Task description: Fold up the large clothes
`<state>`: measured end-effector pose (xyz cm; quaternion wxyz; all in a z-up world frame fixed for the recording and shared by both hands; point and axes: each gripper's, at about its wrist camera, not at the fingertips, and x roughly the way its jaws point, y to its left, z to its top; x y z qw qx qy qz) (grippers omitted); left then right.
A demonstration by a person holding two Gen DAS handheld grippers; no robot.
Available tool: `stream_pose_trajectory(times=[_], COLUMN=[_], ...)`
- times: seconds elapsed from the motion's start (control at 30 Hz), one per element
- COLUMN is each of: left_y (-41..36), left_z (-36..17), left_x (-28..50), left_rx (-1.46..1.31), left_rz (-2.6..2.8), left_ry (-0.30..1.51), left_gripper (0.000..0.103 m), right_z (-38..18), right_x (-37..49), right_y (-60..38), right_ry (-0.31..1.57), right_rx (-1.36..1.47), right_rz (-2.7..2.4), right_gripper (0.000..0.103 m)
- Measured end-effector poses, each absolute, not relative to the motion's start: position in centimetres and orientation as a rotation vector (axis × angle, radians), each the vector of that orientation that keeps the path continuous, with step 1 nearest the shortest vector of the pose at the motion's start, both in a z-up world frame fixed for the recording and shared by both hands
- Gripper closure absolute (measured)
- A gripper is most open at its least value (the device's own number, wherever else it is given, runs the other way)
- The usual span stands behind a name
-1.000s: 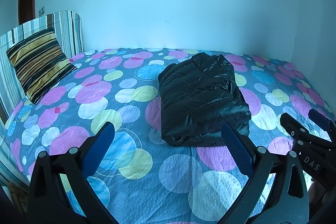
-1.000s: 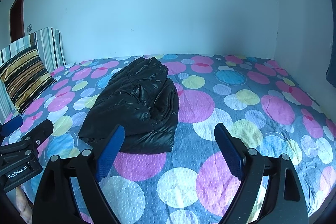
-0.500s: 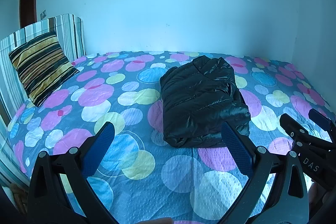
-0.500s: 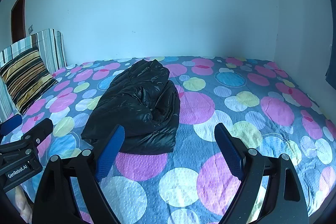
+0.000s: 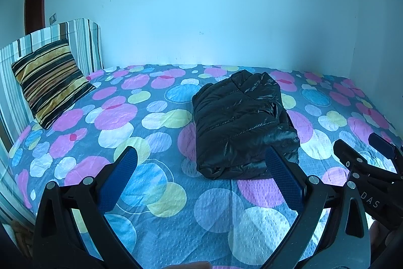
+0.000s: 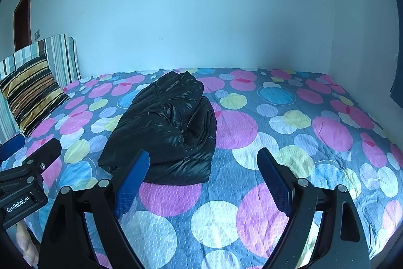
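Observation:
A black puffer jacket (image 5: 241, 125) lies folded into a compact bundle on the bed with the dotted cover (image 5: 141, 122); it also shows in the right wrist view (image 6: 166, 127). My left gripper (image 5: 201, 175) is open and empty, held above the bed's near edge, short of the jacket. My right gripper (image 6: 202, 173) is open and empty, near the jacket's front right corner. Each gripper shows at the edge of the other's view: the right gripper (image 5: 367, 155) and the left gripper (image 6: 27, 155).
A striped cushion (image 5: 50, 90) leans on the striped headboard (image 5: 78, 44) at the left. White walls (image 5: 201, 4) close off the far and right sides of the bed. A dark door (image 5: 35, 1) stands at the far left.
Both grippers have drawn back and tilted up a little, so the jacket sits lower and farther in both views. The jacket has not moved.

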<state>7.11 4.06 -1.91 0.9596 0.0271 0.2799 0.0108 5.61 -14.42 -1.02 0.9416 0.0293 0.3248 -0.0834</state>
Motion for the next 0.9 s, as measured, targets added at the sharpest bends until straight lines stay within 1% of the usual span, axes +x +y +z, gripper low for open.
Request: stream_pose_trajectory(times=[0.47,0.67,0.77,0.9], left_y=[4.1,4.1,5.1,8.6], left_z=[-2.8,-3.3,-4.5,-7.2], left_x=[7.8,9.1,10.9,14.4], left_rx=[0.045,0.108,0.107,0.089], left_rz=[0.025,0.085,0.089,0.150], left_ry=[0.579,0.547,0.597,0.686], left_gripper=[0.002,0.002,0.002,0.002], right_z=[-1.3,-2.0,-2.6,-3.7], right_x=[5.7,6.3,6.8,7.9], right_y=[-14.5,-14.9,-15.6,-18.2], right_ry=[0.675,0.686,0.698,0.728], right_rx=[0.056,0.059,0.062,0.065], right_rz=[-0.163,-0.162,-0.170,-0.212], right_gripper=[0.017,0.017,0.017,0.017])
